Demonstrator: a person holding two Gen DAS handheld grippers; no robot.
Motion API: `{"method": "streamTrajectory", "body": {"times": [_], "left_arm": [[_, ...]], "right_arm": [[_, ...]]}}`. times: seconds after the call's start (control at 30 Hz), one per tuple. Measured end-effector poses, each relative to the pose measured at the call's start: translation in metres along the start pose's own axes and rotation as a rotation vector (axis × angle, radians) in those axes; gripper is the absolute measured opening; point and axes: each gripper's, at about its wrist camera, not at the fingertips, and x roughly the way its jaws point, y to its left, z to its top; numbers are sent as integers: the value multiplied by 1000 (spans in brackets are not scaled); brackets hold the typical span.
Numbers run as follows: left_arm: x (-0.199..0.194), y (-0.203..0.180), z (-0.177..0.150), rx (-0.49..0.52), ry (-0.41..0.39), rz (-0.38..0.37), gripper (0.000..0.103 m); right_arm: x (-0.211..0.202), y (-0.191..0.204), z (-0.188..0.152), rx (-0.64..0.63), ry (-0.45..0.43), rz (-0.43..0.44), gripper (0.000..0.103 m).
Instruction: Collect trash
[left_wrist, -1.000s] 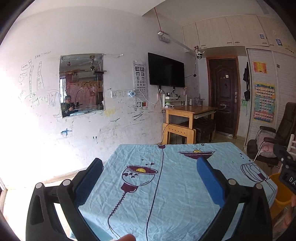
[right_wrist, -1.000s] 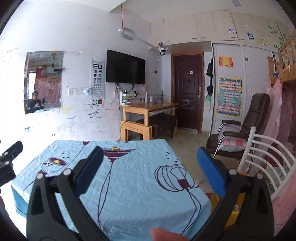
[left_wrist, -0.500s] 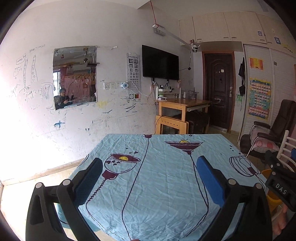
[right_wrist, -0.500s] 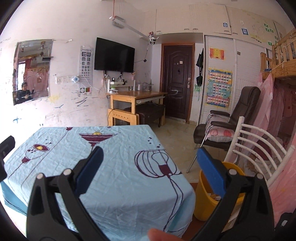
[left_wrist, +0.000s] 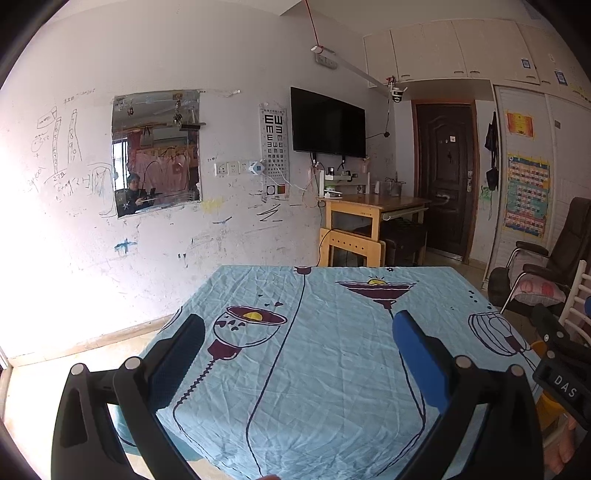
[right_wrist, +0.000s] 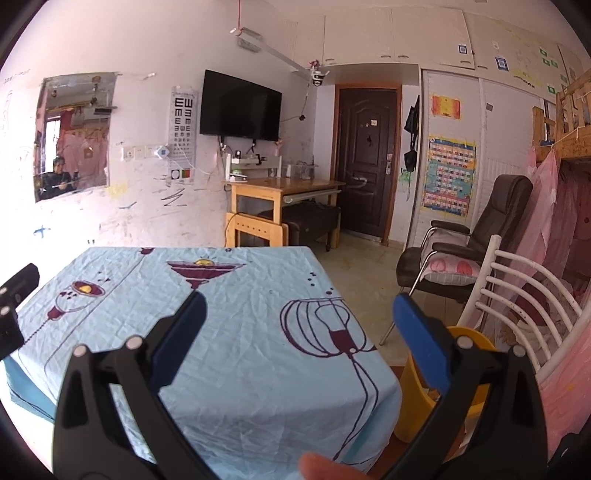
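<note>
A table under a light blue cloth (left_wrist: 325, 354) with dark red glass and lantern drawings fills the lower half of both views; I see no trash on it. My left gripper (left_wrist: 297, 354) hovers open above its near part, nothing between the blue pads. My right gripper (right_wrist: 297, 336) is open too, over the table's right corner (right_wrist: 369, 369). A yellow bin (right_wrist: 436, 391) stands on the floor right of the table, partly hidden by the right finger. The right gripper's black body (left_wrist: 561, 365) shows at the left view's right edge.
A white slatted chair (right_wrist: 524, 306) stands beside the bin, with a brown armchair (right_wrist: 476, 240) behind it. A wooden desk (right_wrist: 280, 206) and a dark door (right_wrist: 365, 166) lie beyond the table. A scribbled wall (left_wrist: 92, 221) runs along the left.
Both views have shifted: first they swung right and downward, bringing the yellow bin into the right view, then lifted back slightly. Both grippers stay open and empty.
</note>
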Motion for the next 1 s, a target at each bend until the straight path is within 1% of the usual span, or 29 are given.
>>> {"method": "streamTrajectory", "body": {"times": [0.2,0.27,0.33,0.43,0.63,0.8,1.0], "left_arm": [[-1,5,3,-9,-1,-5,97],[-1,6,2,-11,3,8,97],[2,8,2,-16,21,10,97],[8,12,1,-31,50,-5,97],[2,10,1,-10,28,-2,97],[-3,9,3,-11,13,-7,97],[-8,7,3,-7,12,-60,97]], "right_arm": [[-3,2,1,-7,-10,4,97],[-4,4,2,-9,-14,6,97],[-6,6,2,-14,-20,9,97],[-9,8,1,-24,-28,11,97],[-11,11,3,-35,-35,17,97],[-12,11,2,-34,-31,18,97],[-11,9,2,-32,-24,19,97]]}}
